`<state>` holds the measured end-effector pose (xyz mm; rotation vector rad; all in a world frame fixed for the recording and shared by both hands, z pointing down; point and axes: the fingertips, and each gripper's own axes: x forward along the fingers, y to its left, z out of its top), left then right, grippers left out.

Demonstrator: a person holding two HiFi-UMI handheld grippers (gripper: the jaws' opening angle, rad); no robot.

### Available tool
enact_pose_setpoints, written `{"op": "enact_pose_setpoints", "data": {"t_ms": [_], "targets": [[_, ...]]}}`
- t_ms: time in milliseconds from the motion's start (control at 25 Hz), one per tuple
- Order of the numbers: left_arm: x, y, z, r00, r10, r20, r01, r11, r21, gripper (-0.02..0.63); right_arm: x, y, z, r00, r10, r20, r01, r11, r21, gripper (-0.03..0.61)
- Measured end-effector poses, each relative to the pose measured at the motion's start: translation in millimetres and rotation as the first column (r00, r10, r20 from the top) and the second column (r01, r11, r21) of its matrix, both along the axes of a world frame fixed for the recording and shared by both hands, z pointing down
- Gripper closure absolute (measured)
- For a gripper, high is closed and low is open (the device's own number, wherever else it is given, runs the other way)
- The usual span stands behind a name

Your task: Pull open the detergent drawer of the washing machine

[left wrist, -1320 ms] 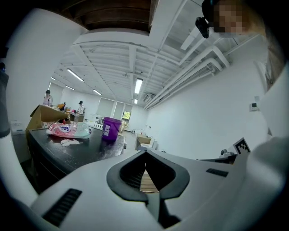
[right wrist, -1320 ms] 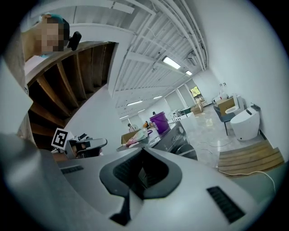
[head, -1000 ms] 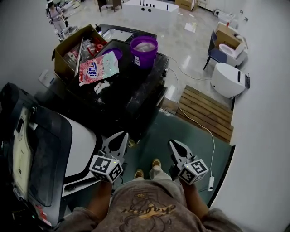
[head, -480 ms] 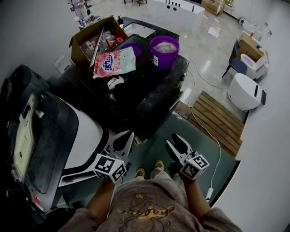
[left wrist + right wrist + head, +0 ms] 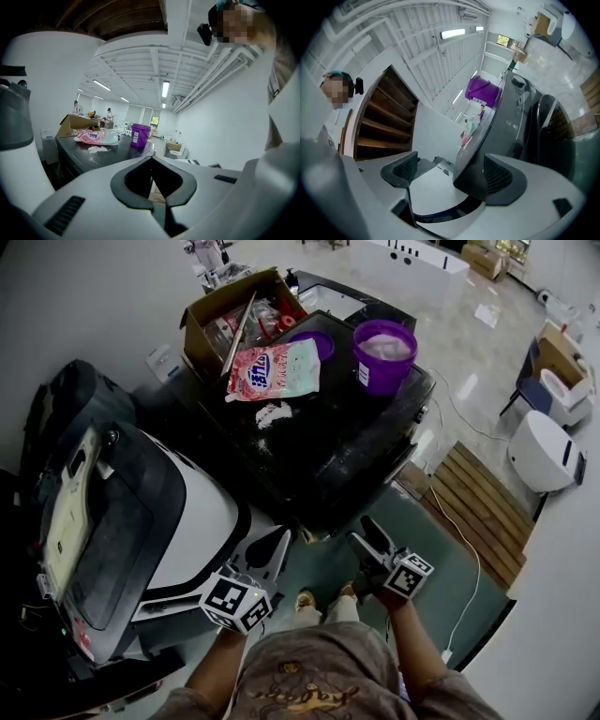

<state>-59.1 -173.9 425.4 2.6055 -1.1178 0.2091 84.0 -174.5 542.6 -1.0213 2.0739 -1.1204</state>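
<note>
The left gripper (image 5: 152,158), white with dark pads, has its jaws closed tip to tip and nothing between them. In the head view it sits at lower centre, just beside the rounded white flank of the washing machine. I cannot tell whether it touches that flank.

The right gripper (image 5: 360,532), at lower centre-right of the head view, has just been opening its jaws. They stand wide apart and the pads press on nothing. In its own view the gap frames only a pale surface and the dark table's edge beyond.

The white washing machine (image 5: 199,519), with its dark glossy lid, fills the left side of the head view. Its detergent drawer cannot be picked out with certainty in any view.

Above both grippers, in the middle of the head view, stands a black table (image 5: 330,451). On its far part are a purple plastic bucket (image 5: 384,354), a pink detergent pouch (image 5: 277,371) lying flat, and an open brown cardboard box (image 5: 236,317) full of packets. A small spill of white powder (image 5: 273,414) lies just below the pouch.

To the right, a wooden slatted platform (image 5: 480,507) lies on the floor next to a green floor mat (image 5: 448,563).
</note>
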Motion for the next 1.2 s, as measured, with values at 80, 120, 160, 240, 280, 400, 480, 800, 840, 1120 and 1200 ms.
{"op": "enact_pose_setpoints", "data": {"t_ms": [80,120,160,240,280,400,480,800,840,1120,1200], "targets": [[-2.9,-0.8,2.7,1.000,-0.001,0.000,0.001,1.000,-0.004,0.591,-5.4,-13.3,15.4,0.999,-0.017,0.035,0.018,1.000,-0.020,0.147],[-4.5,-0.9,4.0,1.000,-0.004,-0.001,0.004,1.000,-0.008,0.591,-8.0,-19.6,23.1,0.999,-0.024,0.048,0.025,0.999,-0.031,0.147],[-6.3,-1.0,5.2,1.000,-0.010,-0.001,0.010,1.000,-0.012,0.591,-10.8,-25.5,30.2,0.998,-0.031,0.057,0.033,0.999,-0.039,0.147],[-10.8,-0.5,9.0,1.000,-0.027,-0.001,0.027,0.999,-0.023,0.591,-18.2,-36.6,37.9,0.996,-0.055,0.065,0.056,0.998,-0.028,0.147],[-13.5,-0.2,11.7,0.999,-0.035,0.001,0.035,0.999,-0.029,0.591,-22.2,-42.0,39.3,0.995,-0.068,0.067,0.069,0.997,-0.014,0.147],[-21.9,-0.3,20.6,0.998,-0.060,0.011,0.061,0.997,-0.043,0.591,-28.9,-56.1,54.9,0.993,-0.084,0.088,0.085,0.996,-0.011,0.147],[-26.7,-0.9,24.8,0.997,-0.080,0.014,0.081,0.995,-0.055,0.591,-32.6,-65.1,61.7,0.990,-0.091,0.107,0.091,0.996,-0.002,0.147],[-47.0,-0.1,30.4,0.986,-0.159,0.041,0.162,0.984,-0.076,0.591,-40.7,-82.6,93.8,0.976,-0.099,0.194,0.107,0.994,-0.032,0.147],[-48.2,0.0,31.3,0.985,-0.165,0.040,0.168,0.983,-0.076,0.591,-39.5,-84.3,95.3,0.975,-0.098,0.200,0.107,0.994,-0.032,0.147],[-58.4,2.9,37.6,0.981,-0.187,0.057,0.191,0.978,-0.079,0.591,-44.3,-92.4,95.3,0.956,-0.113,0.271,0.120,0.993,-0.009,0.159],[-61.5,2.1,37.2,0.978,-0.199,0.062,0.204,0.976,-0.082,0.591,-45.5,-94.8,93.4,0.950,-0.103,0.296,0.110,0.994,-0.005,0.158]]}}
